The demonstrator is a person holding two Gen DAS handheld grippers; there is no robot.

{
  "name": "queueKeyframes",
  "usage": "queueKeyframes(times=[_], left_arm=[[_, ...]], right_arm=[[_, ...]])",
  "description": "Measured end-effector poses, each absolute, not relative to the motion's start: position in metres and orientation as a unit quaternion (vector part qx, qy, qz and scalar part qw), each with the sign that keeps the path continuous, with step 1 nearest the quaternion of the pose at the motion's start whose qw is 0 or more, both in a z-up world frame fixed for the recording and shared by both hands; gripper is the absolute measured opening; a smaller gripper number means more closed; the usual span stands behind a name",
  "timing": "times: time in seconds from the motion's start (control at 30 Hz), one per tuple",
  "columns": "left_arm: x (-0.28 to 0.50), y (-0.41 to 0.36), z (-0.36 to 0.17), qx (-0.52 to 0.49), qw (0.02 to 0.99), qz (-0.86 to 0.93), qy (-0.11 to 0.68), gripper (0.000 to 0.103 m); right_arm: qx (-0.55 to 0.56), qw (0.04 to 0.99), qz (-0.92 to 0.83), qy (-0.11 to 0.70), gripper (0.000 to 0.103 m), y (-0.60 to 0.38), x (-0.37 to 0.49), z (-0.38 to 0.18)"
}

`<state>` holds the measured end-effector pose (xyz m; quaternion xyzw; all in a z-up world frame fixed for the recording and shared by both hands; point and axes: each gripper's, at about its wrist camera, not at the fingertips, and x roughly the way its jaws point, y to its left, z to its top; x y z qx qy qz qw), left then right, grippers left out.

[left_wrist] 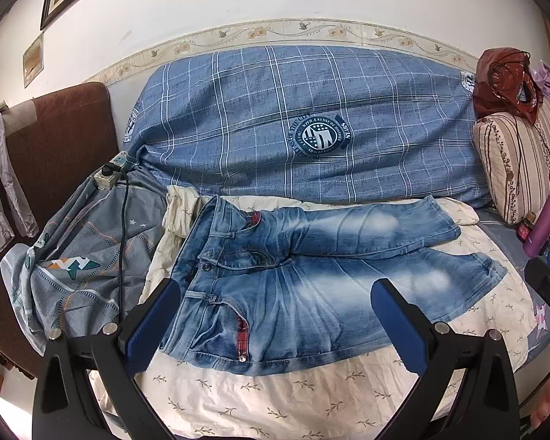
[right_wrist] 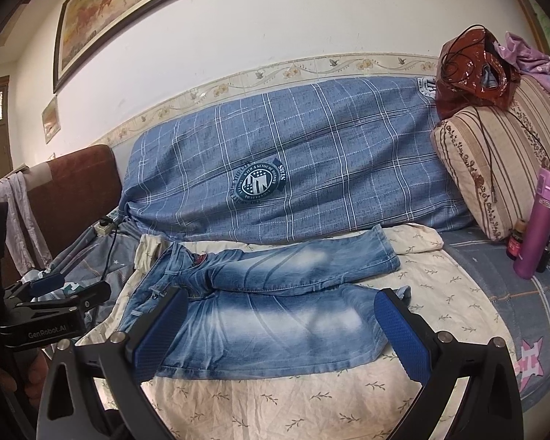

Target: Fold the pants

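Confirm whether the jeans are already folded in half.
No, the jeans lie spread flat on the cream sheet, both legs side by side and fully extended to the right.

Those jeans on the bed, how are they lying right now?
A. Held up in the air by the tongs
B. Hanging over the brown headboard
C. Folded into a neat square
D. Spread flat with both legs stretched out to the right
D: the jeans lie flat on the cream leaf-print sheet, waistband to the left and both legs running right, while the left tongs and right tongs are open and hold nothing.
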<state>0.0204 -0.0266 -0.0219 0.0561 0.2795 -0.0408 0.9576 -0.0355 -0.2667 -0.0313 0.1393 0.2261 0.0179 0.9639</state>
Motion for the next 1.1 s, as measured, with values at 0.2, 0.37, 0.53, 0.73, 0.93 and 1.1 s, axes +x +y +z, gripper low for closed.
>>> queueKeyframes(times=[0.2, 0.37, 0.53, 0.73, 0.93, 1.1], left_arm=[[0.024, -0.027, -0.026, 0.055, 0.955, -0.043, 0.290, 0.103], [0.030, -0.020, -0.048, 0.036, 0.941, -0.064, 0.330, 0.103], [0.012, -0.012, -0.087, 0.027, 0.919, -0.067, 0.387, 0.103], [-0.047, -0.010, -0.122, 0.001, 0.885, -0.113, 0.452, 0.103], [-0.075, -0.021, -0.109, 0.014, 0.872, -0.182, 0.454, 0.103], [-0.068, -0.019, -0.107, 0.052, 0.879, -0.156, 0.447, 0.103]], right_arm=[[0.138, 0.962, 0.018, 0.234, 0.103, -0.265, -0.031, -0.036], [0.142, 0.960, 0.014, 0.242, 0.103, -0.269, -0.027, -0.043], [0.138, 0.958, -0.002, 0.253, 0.103, -0.280, -0.025, -0.051], [0.155, 0.952, -0.026, 0.262, 0.103, -0.301, -0.026, -0.061], [0.170, 0.950, -0.039, 0.260, 0.103, -0.314, -0.028, -0.062], [0.171, 0.949, -0.036, 0.262, 0.103, -0.316, -0.023, -0.065]])
